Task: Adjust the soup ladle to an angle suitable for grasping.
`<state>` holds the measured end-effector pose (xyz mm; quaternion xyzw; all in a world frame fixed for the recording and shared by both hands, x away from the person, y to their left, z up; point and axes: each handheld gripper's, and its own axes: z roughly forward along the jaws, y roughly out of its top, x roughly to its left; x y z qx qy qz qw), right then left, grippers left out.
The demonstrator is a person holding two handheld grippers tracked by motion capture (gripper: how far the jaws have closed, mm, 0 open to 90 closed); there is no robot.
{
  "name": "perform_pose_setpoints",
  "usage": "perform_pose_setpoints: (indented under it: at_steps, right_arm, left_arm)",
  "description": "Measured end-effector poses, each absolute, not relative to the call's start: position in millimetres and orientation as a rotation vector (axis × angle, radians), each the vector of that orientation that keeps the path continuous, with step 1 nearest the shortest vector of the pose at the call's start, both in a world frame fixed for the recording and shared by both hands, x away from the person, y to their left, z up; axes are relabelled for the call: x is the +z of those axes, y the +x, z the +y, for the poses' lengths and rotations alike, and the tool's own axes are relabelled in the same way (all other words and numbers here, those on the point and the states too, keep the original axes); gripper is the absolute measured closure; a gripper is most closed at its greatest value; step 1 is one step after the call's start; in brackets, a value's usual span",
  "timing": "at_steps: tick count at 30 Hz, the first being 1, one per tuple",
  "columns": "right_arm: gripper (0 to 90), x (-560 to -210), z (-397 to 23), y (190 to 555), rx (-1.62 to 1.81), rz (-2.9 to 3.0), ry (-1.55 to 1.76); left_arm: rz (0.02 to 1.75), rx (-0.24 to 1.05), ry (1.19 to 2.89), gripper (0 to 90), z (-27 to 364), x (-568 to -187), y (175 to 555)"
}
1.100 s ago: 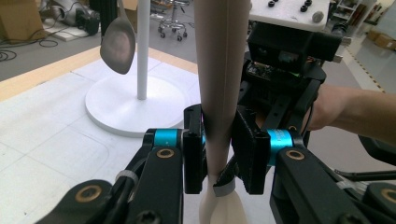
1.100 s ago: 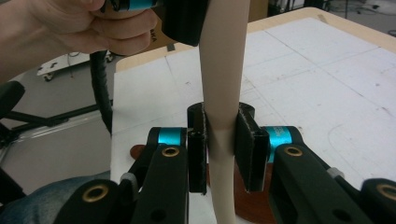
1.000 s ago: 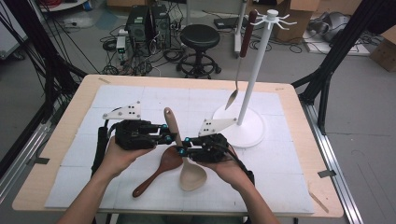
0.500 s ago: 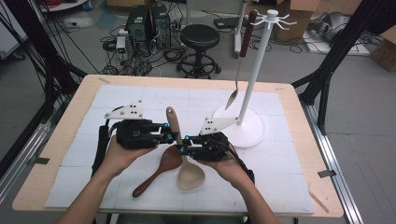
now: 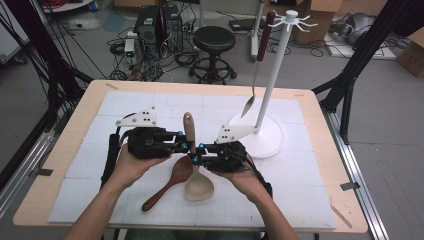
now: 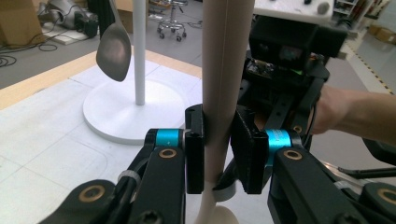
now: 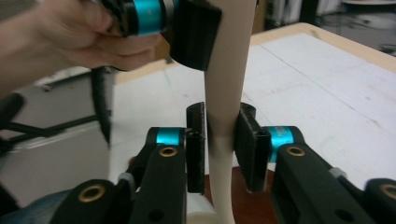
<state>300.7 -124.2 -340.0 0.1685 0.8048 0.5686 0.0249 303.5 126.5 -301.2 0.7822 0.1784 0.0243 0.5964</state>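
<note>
Both grippers on the pale wooden spoon [image 5: 192,160], which sits at table centre, handle tip toward 12 o'clock, bowl toward 6 o'clock. Left gripper [image 5: 184,145] comes in from 9 o'clock and pinches the handle higher up; in the left gripper view the pads [image 6: 194,161] sit flush on both sides of the shaft, and its jaws have just been closing onto it. Right gripper [image 5: 196,158] comes in from 3 o'clock and is clamped on the neck just above the bowl; the right gripper view shows the handle squeezed between both pads [image 7: 196,149]. Step looks like a two-handed regrip or handover, probably headed for the white hook stand [image 5: 267,127] at 2 o'clock, where a metal spoon [image 5: 256,67] already hangs. To do it well: keep one claw firmly clamped before loosening the other, no twisting against each other, lift straight so the bowl clears the dark brown wooden spoon [image 5: 170,182] lying just beside it at 7 o'clock, bowls touching or overlapping, can't tell which. Spoon itself: light beige, smooth matte wood, rounded thick handle narrowing toward the neck, wide shallow oval bowl; whether the bowl rests on the white mat [image 5: 300,200] or is slightly raised isn't clear
</note>
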Motion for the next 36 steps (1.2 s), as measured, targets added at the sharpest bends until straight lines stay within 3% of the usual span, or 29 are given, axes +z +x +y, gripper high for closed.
perform_pose_setpoints:
  at_steps: [7,10,36]
  right_arm:
    - [77.5,-339.2,-124.7,300.3,1.816,2.475,0.547]
    - [77.7,-338.5,-126.7,299.3,1.807,2.447,0.588]
    - [77.8,-313.3,-187.4,308.9,1.726,2.27,0.768]
  left_arm:
    - [0.419,0.058,1.807,74.4,127.2,-300.6,302.8]
    - [0.427,0.069,1.806,65.7,128.9,-300.0,300.9]
    - [0.525,0.203,1.855,42.6,160.5,-320.3,286.7]
